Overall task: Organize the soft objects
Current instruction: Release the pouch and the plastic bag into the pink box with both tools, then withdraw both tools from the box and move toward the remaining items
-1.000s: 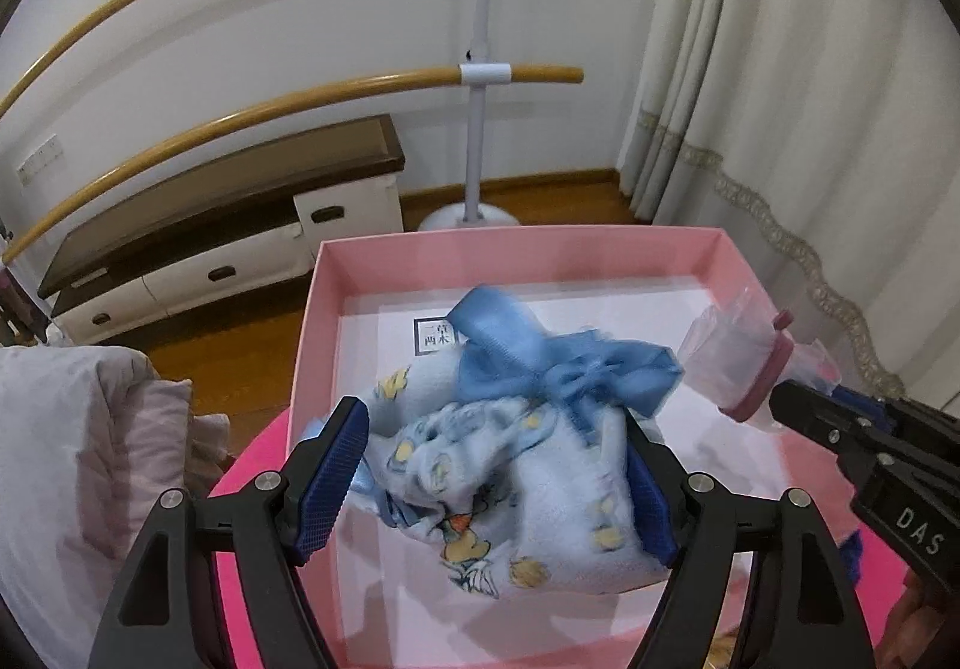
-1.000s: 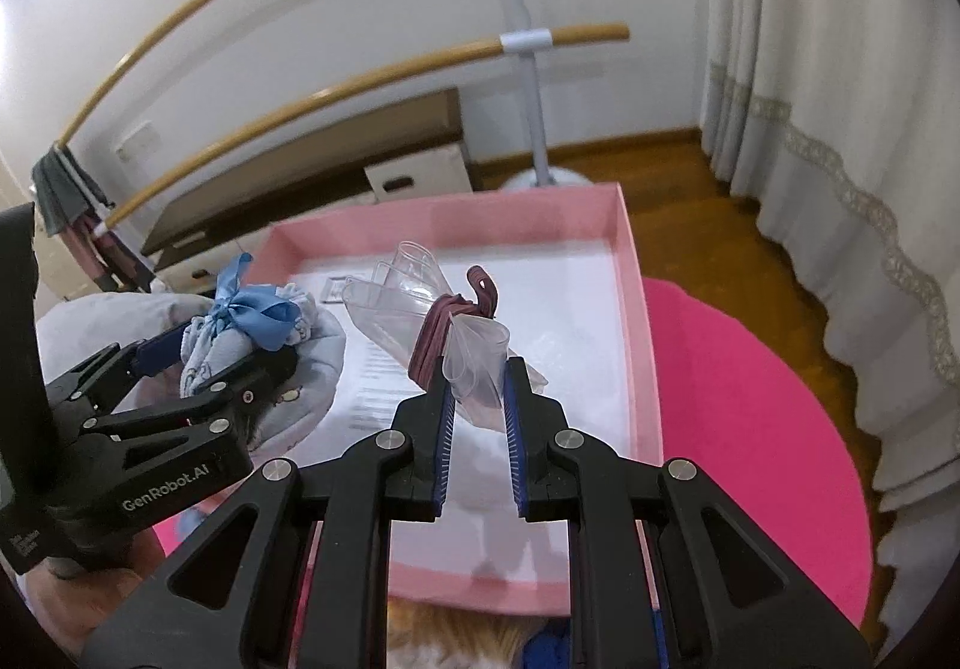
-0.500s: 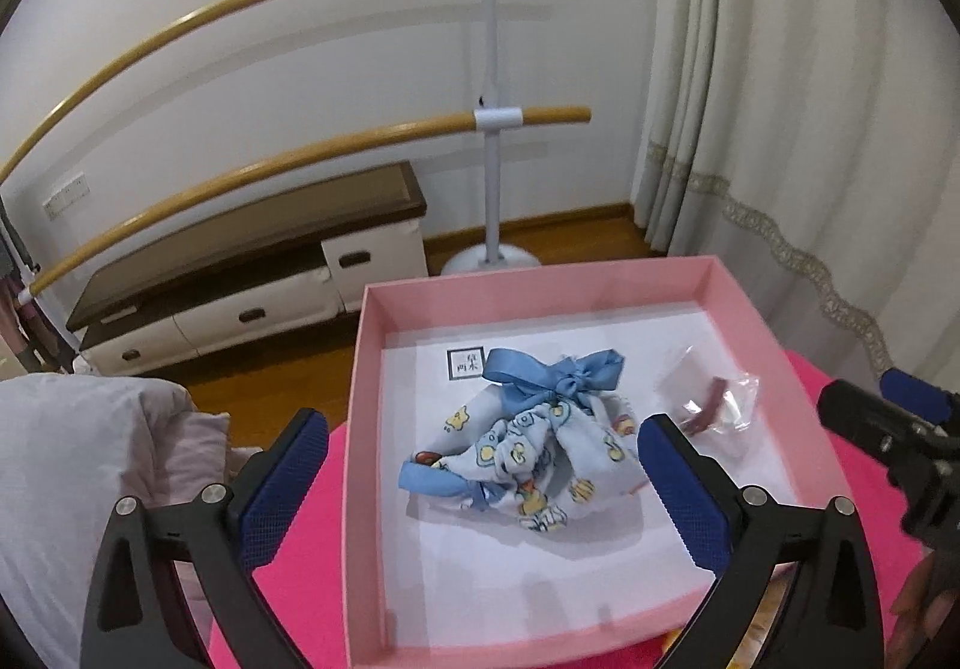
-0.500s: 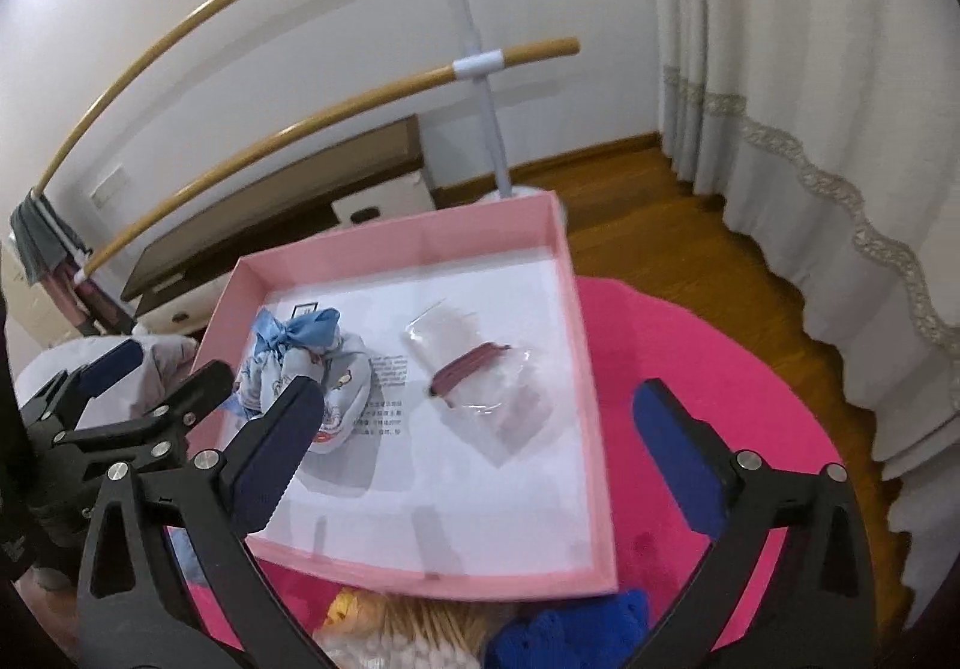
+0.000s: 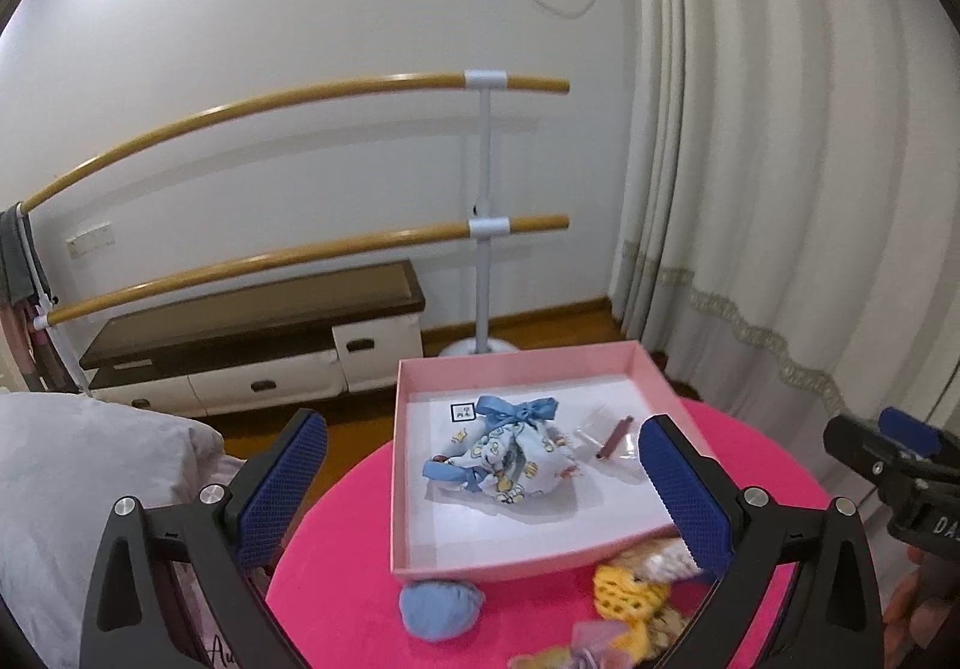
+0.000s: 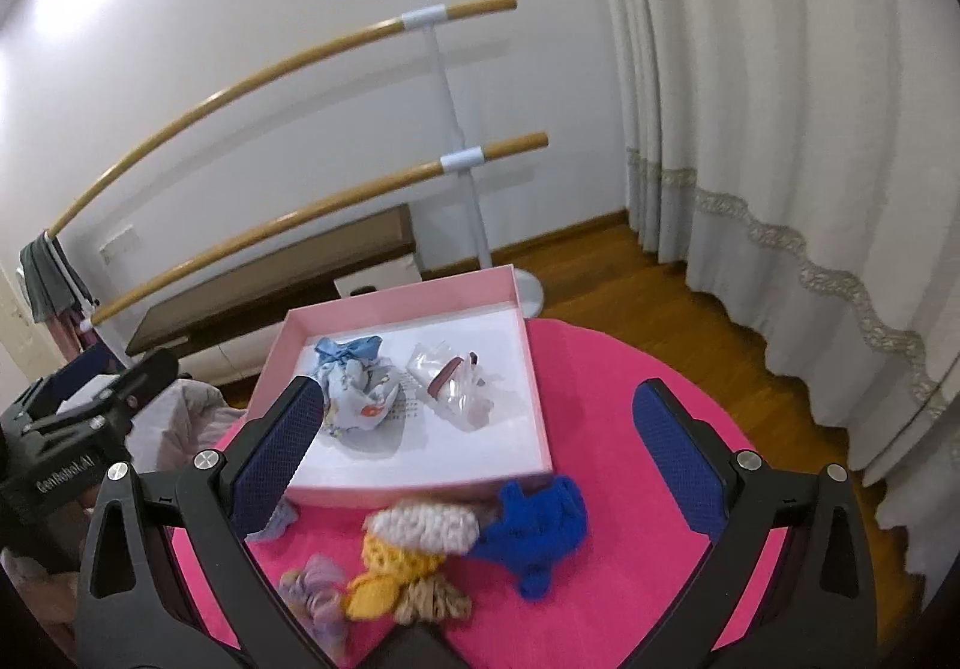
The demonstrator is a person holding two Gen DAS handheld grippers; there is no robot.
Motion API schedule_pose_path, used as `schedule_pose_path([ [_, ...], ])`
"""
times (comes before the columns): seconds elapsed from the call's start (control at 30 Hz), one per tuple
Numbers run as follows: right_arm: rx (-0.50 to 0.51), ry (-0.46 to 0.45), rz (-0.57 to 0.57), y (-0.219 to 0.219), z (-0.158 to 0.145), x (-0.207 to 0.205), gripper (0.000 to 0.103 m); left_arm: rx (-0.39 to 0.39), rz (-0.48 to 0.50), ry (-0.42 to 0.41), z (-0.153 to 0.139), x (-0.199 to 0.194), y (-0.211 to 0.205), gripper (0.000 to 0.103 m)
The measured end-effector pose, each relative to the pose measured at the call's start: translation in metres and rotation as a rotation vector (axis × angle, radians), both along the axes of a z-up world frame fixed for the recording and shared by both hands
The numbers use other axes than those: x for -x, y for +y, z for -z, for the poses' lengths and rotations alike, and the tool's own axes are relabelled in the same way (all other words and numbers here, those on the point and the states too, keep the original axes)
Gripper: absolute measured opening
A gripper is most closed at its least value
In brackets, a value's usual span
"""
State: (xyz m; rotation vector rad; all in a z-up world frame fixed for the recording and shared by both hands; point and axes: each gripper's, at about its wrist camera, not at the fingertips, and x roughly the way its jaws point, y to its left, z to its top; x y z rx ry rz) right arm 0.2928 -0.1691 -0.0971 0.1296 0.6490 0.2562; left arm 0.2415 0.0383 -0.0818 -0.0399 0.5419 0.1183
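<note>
Both tongs, left tongs (image 5: 480,483) and right tongs (image 6: 480,453), are standing apart, empty; drawstring pouch (image 5: 510,459) and clear packet (image 6: 459,390) are lying in the pink box (image 6: 540,429); knitted items (image 6: 474,543) are waiting on the bench

box label (image 5: 461,412) unreadable, knit pile (image 5: 636,591) edge-cropped

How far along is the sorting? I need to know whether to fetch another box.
Done: the blue drawstring pouch and the clear plastic bag lie inside the pink box. In hand: nothing; left gripper and right gripper are both open. Left: the blue knit piece, yellow crochet toy and light blue ball wait on the pink mat.
</note>
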Motion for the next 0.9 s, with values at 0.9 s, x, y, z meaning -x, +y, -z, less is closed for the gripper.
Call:
schedule_pose_path([
  [0.9, 0.035, -0.188, 0.086, -0.026, -0.036, 0.165, 0.103, 0.006, 0.008, -0.147, -0.015, 0.195, -0.029, 0.103],
])
